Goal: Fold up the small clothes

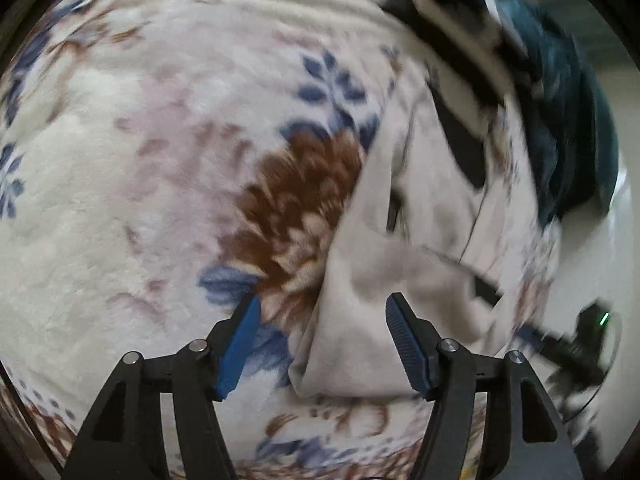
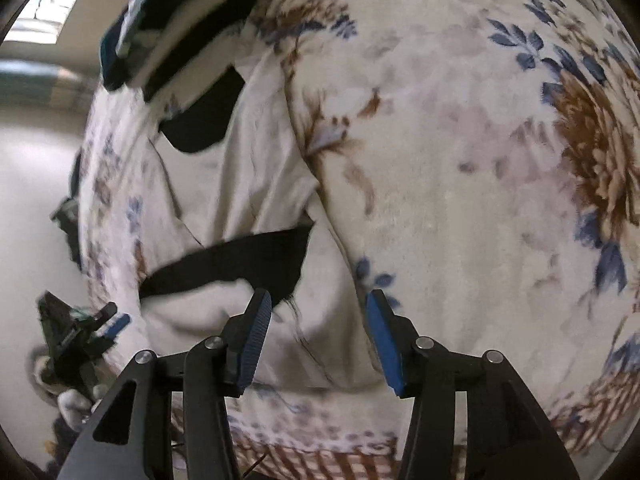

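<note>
With both hand-held grippers, left (image 1: 323, 344) and right (image 2: 318, 342), spread and empty, the released cream garment (image 2: 256, 184) may unfold on the soft floral blanket (image 2: 460, 160).

A fleecy floral blanket (image 2: 460, 168) carries a cream garment with black trim (image 2: 248, 168) and a stack of folded clothes (image 2: 176, 28).

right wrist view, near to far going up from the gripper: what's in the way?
Right gripper, jaws open, nothing between the pads → cream garment with its black band → black patch → stack of folded clothes, all on the floral blanket.
</note>
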The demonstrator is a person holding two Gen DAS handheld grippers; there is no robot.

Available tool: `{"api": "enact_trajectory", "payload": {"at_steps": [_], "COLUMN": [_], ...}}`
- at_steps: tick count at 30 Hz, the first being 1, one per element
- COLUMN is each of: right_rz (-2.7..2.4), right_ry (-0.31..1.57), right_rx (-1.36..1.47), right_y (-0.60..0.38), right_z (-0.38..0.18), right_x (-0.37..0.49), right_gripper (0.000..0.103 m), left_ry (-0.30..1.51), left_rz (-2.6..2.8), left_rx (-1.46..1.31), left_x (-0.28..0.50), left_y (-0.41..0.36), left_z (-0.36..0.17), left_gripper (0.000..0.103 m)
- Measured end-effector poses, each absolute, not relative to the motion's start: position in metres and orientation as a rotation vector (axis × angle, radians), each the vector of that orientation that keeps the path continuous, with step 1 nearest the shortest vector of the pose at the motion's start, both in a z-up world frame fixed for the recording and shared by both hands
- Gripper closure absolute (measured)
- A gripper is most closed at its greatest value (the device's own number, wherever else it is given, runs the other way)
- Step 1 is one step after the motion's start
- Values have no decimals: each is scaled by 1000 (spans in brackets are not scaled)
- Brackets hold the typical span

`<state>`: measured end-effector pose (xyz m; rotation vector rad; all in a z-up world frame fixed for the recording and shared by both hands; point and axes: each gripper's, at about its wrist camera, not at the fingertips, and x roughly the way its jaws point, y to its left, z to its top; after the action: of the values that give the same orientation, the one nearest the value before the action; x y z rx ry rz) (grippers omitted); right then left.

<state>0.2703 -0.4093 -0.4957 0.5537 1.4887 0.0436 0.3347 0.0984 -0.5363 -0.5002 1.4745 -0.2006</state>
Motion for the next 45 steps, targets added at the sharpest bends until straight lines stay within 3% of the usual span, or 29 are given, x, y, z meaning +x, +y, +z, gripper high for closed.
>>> {"api": "enact_trajectory", "payload": {"at_steps": [9,13,16,19,27,31,33,34,37,38,39,40,45], "right_rz": [64,125,70,15,-176,-13,41,54,70,51,28,-12,-140], "right_ry": [1515,1564,1677,1656,1376,1442,1539,1559,1638,1663,1663,1653,1507], "right_rx": [393,239,158,225,413,586,567,550,447,415,398,385,436], "right_y": [-375,-343,-336,-347,-400,-407,-391,-382,-361,-357,-355,-355,-369], "right_z": [-503,-509,-542,-551,-495,-498,-508,-512,-534,-543,-548,-552,-532], "right_x": [296,300,295,291,288,300,308,309,310,308,305,304,294], "right_gripper": [52,64,96,103,103,100,80,58,55,62,76,101,102], "left_ry": [1483,1479,1490,1494,1484,1470,1459,1457,1460,1462,1462,1461,1457], "left_rz": [-256,-269,-272,-270,-245,-241,-238,-237,-243,-246,-247,-246,-248], "left_rx": [-251,-197,-178,-174,-194,-183,-154,-143,-128,-125,-123,-121,-110], "left_x": [369,372,370,366,364,364,363,362,361,360,359,359,359], "left_y": [46,34,31,35,49,49,46,45,41,39,38,37,36], "left_z": [-552,-556,-559,-559,-559,-554,-552,-552,-552,-552,-552,-552,-554], "left_gripper": [40,40,40,40,40,40,40,40,41,40,40,40,40]}}
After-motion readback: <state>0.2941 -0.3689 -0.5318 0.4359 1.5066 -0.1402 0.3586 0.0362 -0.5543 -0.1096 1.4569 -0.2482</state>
